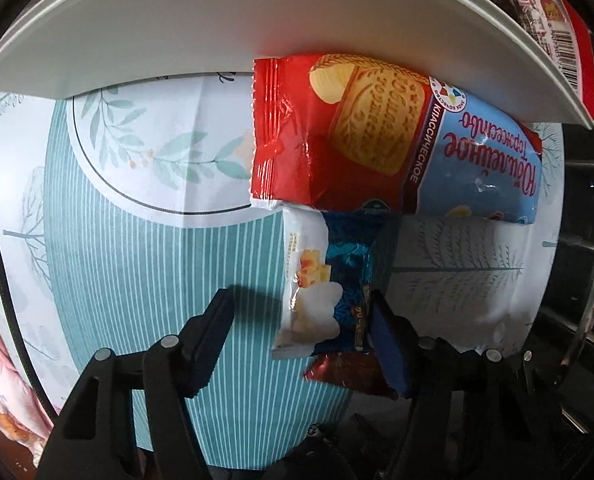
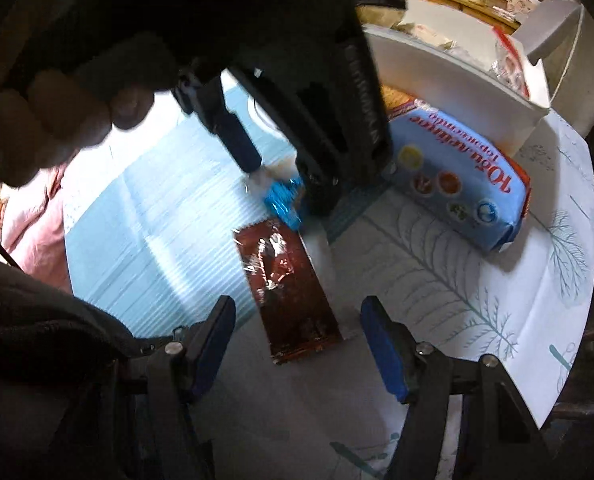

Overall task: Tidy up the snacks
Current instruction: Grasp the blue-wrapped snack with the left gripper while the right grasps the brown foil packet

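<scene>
On the tabletop (image 1: 145, 256), under a patterned cloth, a white tray (image 1: 177, 32) already holds some packets at its far end, so sorting appears partly done. Against its wall lies the biscuit pack (image 1: 409, 140), still outside. Nearer sits a small blue-and-white snack packet (image 1: 321, 280); the left tongs (image 1: 301, 344) straddle it, half-open, one pad touching its edge, with no firm grip visible. Smallest, a brown wrapped bar (image 2: 289, 284) lies loose between the right tongs (image 2: 297, 344), which stand half-open and empty. Three items seemingly remain to be stowed
</scene>
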